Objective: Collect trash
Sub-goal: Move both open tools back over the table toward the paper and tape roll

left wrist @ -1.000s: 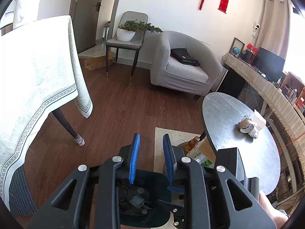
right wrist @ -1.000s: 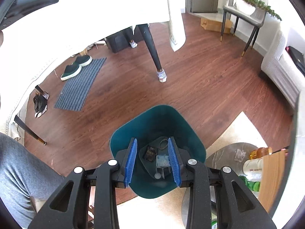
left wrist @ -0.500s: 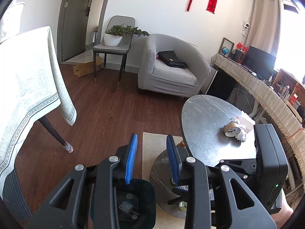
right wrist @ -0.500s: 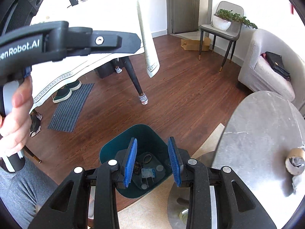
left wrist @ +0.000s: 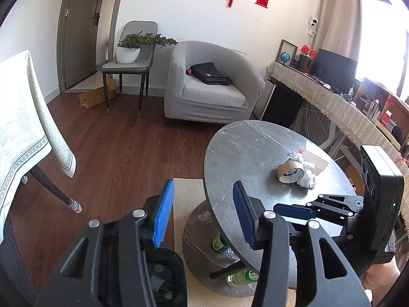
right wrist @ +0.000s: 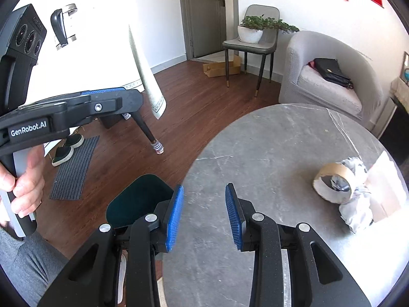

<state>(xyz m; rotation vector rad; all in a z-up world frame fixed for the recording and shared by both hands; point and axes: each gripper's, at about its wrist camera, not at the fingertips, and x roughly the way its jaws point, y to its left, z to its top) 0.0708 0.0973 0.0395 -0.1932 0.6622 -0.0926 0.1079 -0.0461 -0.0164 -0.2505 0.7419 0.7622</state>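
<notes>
On the round grey marble table (left wrist: pixel 250 148) lie an empty cardboard tape roll (left wrist: pixel 291 172) (right wrist: pixel 332 183), crumpled white paper (left wrist: pixel 308 179) (right wrist: pixel 356 209) and a flat cardboard piece (left wrist: pixel 315 160). A dark teal bin (left wrist: pixel 163 276) (right wrist: pixel 138 199) stands on the floor beside the table, with scraps inside. My left gripper (left wrist: pixel 203 186) hangs over the table's near edge and the bin; its jaws are opening with nothing between them. My right gripper (right wrist: pixel 204 188) is open and empty above the tabletop, left of the trash. A hand holds the left gripper (right wrist: pixel 110 99) at the left of the right wrist view.
A lower round shelf (left wrist: pixel 196 227) under the table carries green bottles (left wrist: pixel 240 277). A grey armchair (left wrist: pixel 212 89) with a black bag, a chair with a potted plant (left wrist: pixel 130 48), and a clothed dining table (left wrist: pixel 23 128) ring the wood floor. Slippers (right wrist: pixel 67 147) sit by a mat.
Both views have swung away from the bin and up toward the round table. The left jaws have widened. The right gripper has risen over the tabletop, with its gap unchanged.
</notes>
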